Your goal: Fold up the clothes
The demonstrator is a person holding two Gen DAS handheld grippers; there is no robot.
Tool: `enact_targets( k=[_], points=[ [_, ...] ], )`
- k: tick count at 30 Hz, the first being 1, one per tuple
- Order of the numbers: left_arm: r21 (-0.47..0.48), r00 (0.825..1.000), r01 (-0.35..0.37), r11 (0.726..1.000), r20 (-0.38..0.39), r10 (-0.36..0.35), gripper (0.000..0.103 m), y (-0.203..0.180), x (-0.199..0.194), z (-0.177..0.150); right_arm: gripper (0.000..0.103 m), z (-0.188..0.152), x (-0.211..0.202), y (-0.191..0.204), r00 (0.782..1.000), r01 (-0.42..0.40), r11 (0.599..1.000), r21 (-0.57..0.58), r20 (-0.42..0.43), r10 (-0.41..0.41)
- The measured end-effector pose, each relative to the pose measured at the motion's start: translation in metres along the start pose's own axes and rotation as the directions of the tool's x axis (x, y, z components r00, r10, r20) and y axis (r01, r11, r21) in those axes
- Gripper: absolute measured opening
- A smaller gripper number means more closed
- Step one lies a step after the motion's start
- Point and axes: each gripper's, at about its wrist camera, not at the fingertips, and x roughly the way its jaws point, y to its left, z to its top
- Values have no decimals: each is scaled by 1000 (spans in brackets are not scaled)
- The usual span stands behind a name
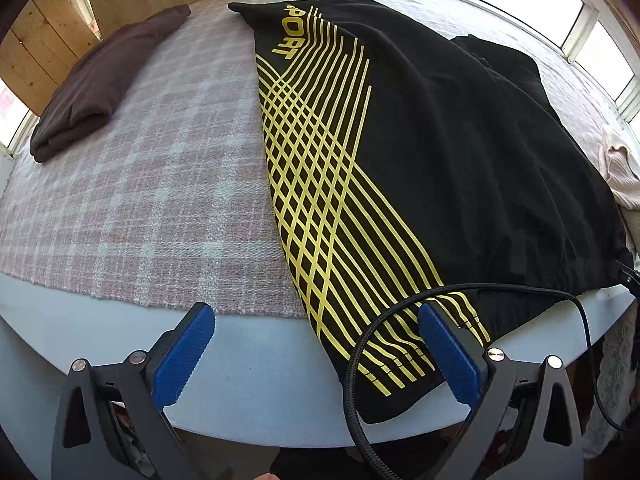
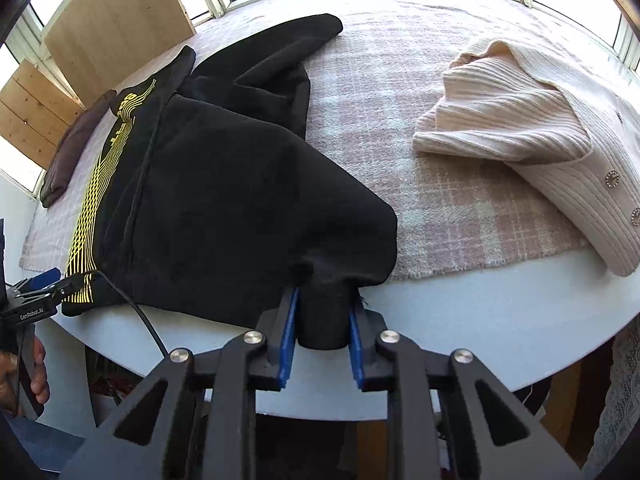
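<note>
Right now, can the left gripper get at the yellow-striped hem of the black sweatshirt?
Probably yes. The left gripper is open, with the black sweatshirt's striped hem lying between its jaws at the table edge. Only a black cable loops across the hem.

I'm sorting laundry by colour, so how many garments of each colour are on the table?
Black with yellow stripes: 1, the sweatshirt
Dark brown: 1, the folded garment
Cream: 1, the ribbed cardigan
Total: 3
</note>
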Motion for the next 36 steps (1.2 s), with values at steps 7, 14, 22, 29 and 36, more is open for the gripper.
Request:
enact_targets(
  k=[7,14,22,29,36],
  points=[
    [44,999,42,998,30,-43,47,-15,-7,5,16,-7,-11,7,999,-22,999,28,28,21],
    [31,995,95,995,39,-96,17,-7,-32,14,16,-4,-40,17,993,-57,998,25,102,54],
    [37,992,100,994,79,-103,11,7,-59,15,16,0,-55,26,988,-75,997,27,137,71],
    [-44,993,89,995,80,-85,90,30,-50,15,16,-8,-39,35,994,-71,997,32,90,68],
    [-28,996,48,998,74,-46,102,29,-37,4,16,-15,-43,30,997,-60,998,18,55,59]
  ],
)
